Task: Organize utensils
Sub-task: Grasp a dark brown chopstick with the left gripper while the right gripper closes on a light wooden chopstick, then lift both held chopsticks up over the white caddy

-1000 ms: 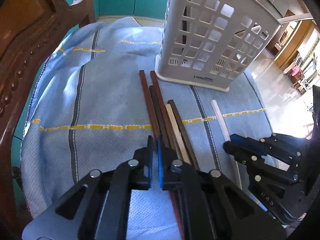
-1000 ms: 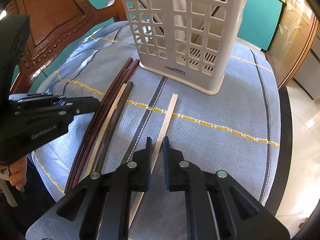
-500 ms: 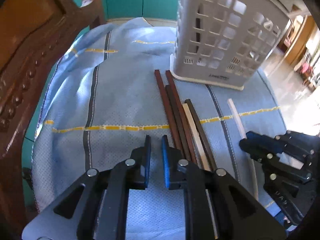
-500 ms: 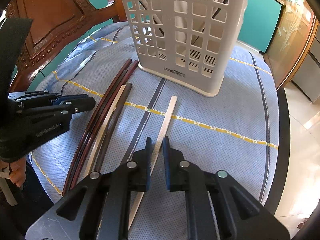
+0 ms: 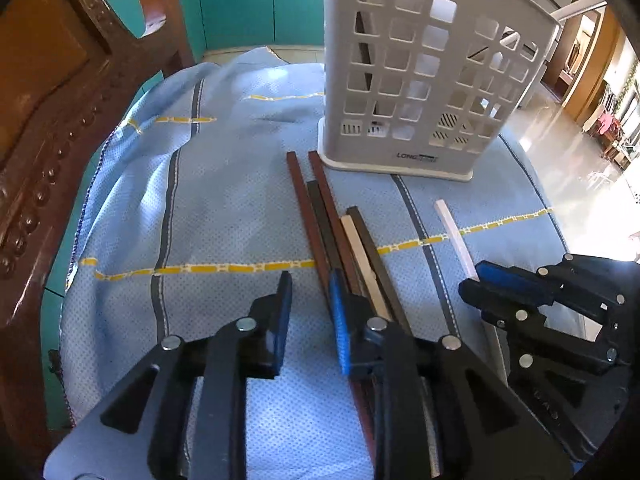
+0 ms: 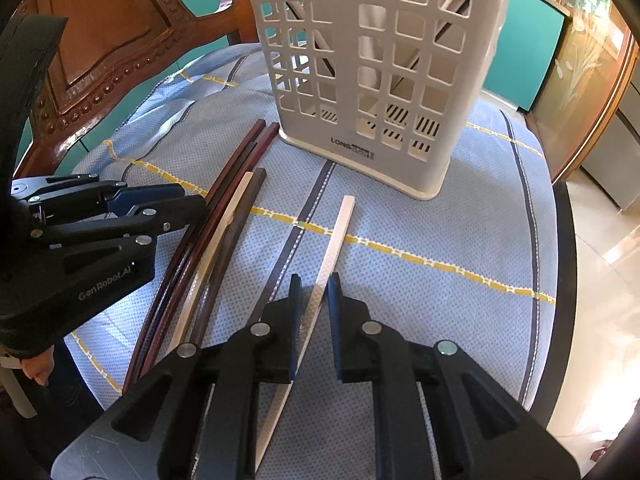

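Several dark brown and one pale chopstick [image 5: 332, 220] lie side by side on the blue cloth, also seen in the right wrist view [image 6: 224, 216]. A lone white chopstick [image 6: 336, 236] lies apart to their right [image 5: 456, 232]. A white slotted utensil holder [image 5: 424, 80] stands upright behind them [image 6: 372, 68], with sticks inside. My left gripper [image 5: 310, 292] is open and empty, its right finger over the bundle's left edge. My right gripper [image 6: 312, 292] is open, its jaws on either side of the white chopstick.
A blue cloth [image 5: 200, 220] with yellow and grey stripes covers the seat. A carved wooden chair back [image 5: 52, 100] rises on the left [image 6: 120, 40]. The seat edge drops to the tiled floor [image 6: 600, 260] on the right.
My left gripper has opened wider and shifted slightly, closer to the holder. My right gripper has opened a little around the white chopstick.
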Motion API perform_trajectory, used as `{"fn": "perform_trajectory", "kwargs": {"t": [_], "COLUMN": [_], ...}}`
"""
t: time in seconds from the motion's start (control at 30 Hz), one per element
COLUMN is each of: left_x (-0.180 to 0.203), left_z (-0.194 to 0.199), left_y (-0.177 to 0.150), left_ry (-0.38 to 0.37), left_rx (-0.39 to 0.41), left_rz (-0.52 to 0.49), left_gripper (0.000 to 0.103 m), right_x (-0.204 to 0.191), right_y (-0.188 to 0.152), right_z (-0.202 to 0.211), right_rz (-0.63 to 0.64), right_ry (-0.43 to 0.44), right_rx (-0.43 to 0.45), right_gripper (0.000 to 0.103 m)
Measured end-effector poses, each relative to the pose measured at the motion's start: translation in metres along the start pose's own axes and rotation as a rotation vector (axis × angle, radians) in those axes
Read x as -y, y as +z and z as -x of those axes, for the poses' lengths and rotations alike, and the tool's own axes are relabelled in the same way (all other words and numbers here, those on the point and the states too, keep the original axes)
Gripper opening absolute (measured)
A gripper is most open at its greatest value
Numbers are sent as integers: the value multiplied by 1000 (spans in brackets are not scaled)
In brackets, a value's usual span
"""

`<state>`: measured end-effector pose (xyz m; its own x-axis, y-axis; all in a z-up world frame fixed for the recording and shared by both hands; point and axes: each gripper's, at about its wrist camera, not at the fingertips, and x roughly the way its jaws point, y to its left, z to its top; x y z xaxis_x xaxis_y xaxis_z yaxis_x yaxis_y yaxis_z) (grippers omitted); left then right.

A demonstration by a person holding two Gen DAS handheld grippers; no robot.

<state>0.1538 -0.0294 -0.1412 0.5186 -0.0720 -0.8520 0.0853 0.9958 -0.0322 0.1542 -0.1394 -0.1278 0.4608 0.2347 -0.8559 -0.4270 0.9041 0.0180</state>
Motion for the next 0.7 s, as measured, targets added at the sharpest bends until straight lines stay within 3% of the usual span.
{"fn": "perform_trajectory", "kwargs": {"t": [0.2,0.3,0.37,0.53,0.63,0.7], "left_x": [-8,-16,-22,-42,-42,-36], "left_z": [-2,-3,-7,-13,-24,-38], "left_y": [8,13,15,44,67,75], "left_ry": [-29,-2,54,-59,-32,-24], "left_rx": [0,-17,-32,17,54,33], "left_rz": [23,47,55,193,187,181], "left_gripper": [22,37,34,33,33,33], "right_x": [-7,-8,-6,-4,-7,-8], "right_y": [1,2,2,1,1,1], "right_z": [-2,-1,-1,-1,-1,-1], "right_rz": [39,52,44,30,37,33], "right_ry": [11,29,30,27,14,17], "right_rx": [8,5,6,3,8,12], "right_gripper": [10,8,8,8,8,8]}}
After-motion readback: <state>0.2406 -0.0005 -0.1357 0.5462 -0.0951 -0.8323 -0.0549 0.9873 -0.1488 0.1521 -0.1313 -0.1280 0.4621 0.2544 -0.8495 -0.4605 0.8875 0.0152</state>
